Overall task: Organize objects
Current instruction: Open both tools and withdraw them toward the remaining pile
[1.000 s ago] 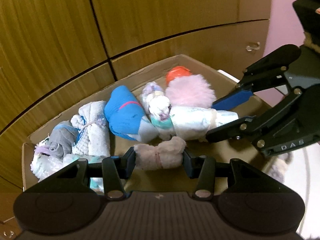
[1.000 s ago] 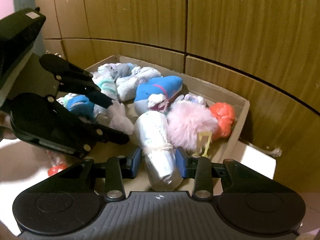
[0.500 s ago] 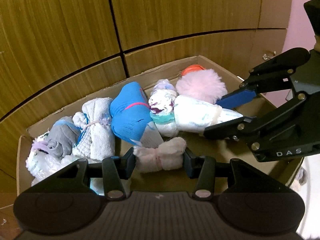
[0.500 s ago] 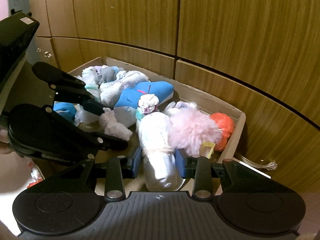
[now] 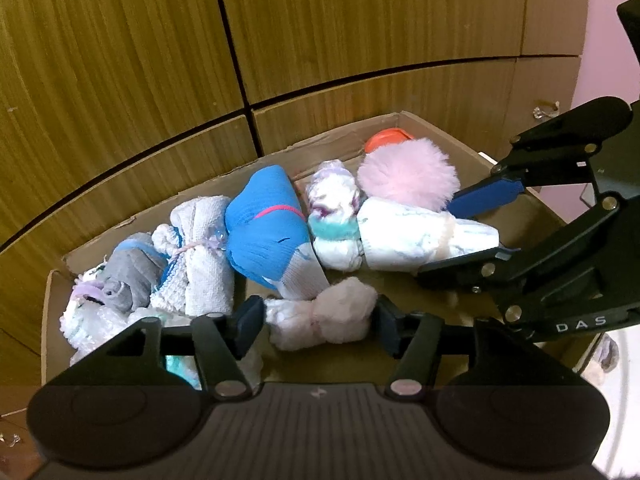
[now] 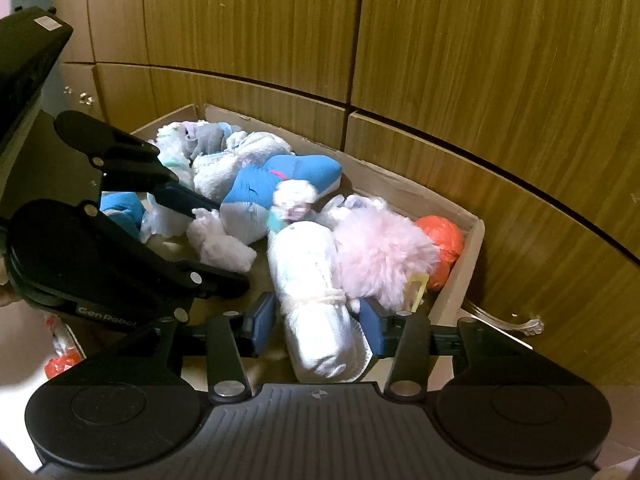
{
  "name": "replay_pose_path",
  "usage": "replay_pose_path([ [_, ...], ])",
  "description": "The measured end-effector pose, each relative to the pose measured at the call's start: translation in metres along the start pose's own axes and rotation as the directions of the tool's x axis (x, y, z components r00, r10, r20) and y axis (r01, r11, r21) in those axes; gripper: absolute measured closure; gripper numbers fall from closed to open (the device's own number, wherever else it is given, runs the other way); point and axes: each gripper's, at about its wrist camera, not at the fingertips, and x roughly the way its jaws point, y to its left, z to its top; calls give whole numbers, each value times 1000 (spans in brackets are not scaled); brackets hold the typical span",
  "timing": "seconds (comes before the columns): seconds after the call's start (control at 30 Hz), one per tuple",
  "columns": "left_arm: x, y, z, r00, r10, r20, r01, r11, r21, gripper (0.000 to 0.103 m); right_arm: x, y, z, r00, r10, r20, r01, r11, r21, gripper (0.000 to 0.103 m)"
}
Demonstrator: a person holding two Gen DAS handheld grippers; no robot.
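A cardboard box against a wooden cabinet holds several rolled cloth bundles. My left gripper is shut on a small fluffy white roll just above the box floor at its near side. My right gripper is shut on a pale blue-white roll tied with string, held low in the box beside a pink fluffy ball. A blue sock bundle lies in the middle.
An orange ball sits in the box's far right corner. Grey and white rolls fill the left end. The wooden cabinet stands right behind the box. A small orange thing lies outside at left.
Both grippers have moved a little forward and lower into the box, each still holding its roll. The right gripper's roll now lies against the pink ball.
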Motion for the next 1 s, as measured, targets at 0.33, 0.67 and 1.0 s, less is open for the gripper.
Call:
replay_pose_path([
  [0.33,-17,1,4,1000,10,15,-10,1000,6,33,-18,3,2,1000,-9,14,9,1000,-3,47],
  [0.67,-58,11,4,997,53,65,-51,998,-33,22,-52,13,2,998,-24,60,24,1000,4,41],
  [1.0,-129,39,-46,979,153,137,-130,979,-160,13,-103,25,-13,989,-40,143,32,997,64,35],
])
